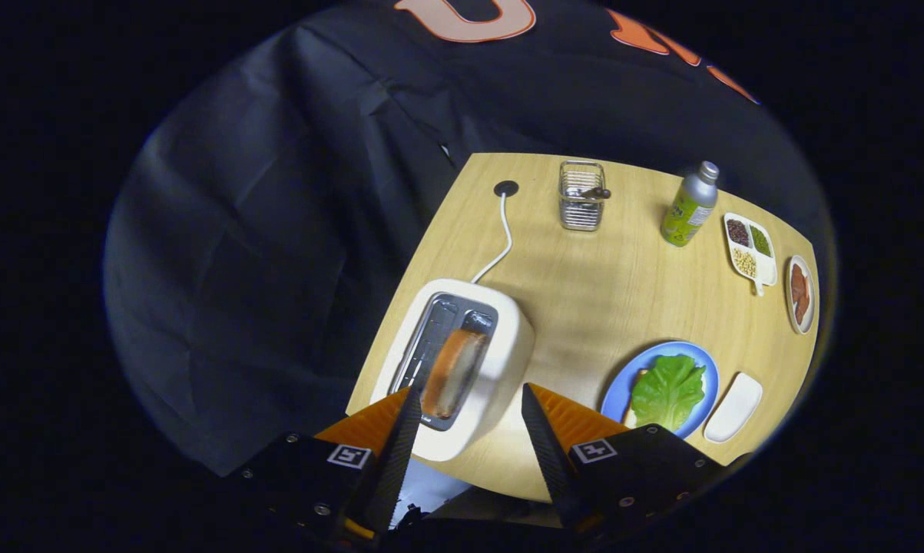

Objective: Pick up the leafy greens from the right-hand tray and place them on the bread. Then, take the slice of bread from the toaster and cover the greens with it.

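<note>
Standing in the white toaster's (462,361) right slot near the table's (584,299) front-left corner, the bread slice (454,370) sits between the gripper's (469,403) spread, empty fingers. Bare wood separates toaster from the blue plate (623,388), where a lettuce leaf (667,390) covers bread. Beside it, an empty white tray (733,407). Beyond: wire basket (581,196), bottle (689,206), a divided dish (750,249) of beans.

Table (584,307) brightly lit from above, dark surroundings, fisheye bending at edges — toast (454,372) motion-blurred, soft shadows.
</note>
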### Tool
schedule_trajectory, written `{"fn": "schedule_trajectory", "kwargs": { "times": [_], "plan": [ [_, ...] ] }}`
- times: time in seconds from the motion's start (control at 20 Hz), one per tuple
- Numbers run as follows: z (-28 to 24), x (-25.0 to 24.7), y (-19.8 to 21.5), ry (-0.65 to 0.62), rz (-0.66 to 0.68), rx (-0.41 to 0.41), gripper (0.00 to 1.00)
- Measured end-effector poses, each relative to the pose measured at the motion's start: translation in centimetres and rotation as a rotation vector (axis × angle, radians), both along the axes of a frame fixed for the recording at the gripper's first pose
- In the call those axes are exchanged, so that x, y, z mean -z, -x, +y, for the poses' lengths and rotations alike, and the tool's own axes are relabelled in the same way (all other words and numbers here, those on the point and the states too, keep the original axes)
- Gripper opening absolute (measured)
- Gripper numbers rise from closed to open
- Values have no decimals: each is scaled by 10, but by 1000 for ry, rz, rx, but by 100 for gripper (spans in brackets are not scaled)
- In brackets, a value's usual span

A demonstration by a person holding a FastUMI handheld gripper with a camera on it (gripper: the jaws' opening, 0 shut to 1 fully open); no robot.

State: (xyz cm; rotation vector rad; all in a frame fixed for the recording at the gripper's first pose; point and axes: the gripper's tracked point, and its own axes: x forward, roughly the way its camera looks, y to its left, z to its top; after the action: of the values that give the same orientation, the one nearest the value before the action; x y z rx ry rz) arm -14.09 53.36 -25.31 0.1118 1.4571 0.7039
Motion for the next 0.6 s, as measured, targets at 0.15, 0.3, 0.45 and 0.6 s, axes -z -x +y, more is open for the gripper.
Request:
{"fn": "schedule_trajectory", "kwargs": {
  "times": [0.15, 0.3, 0.45, 0.6],
  "plan": [
    [16, 6, 2, 20, 12, -11, 80],
    [21, 19, 3, 68, 28, -16, 75],
    [29, 30, 5, 91, 36, -20, 70],
    [35, 41, 8, 122, 42, -34, 66]
  ]
}}
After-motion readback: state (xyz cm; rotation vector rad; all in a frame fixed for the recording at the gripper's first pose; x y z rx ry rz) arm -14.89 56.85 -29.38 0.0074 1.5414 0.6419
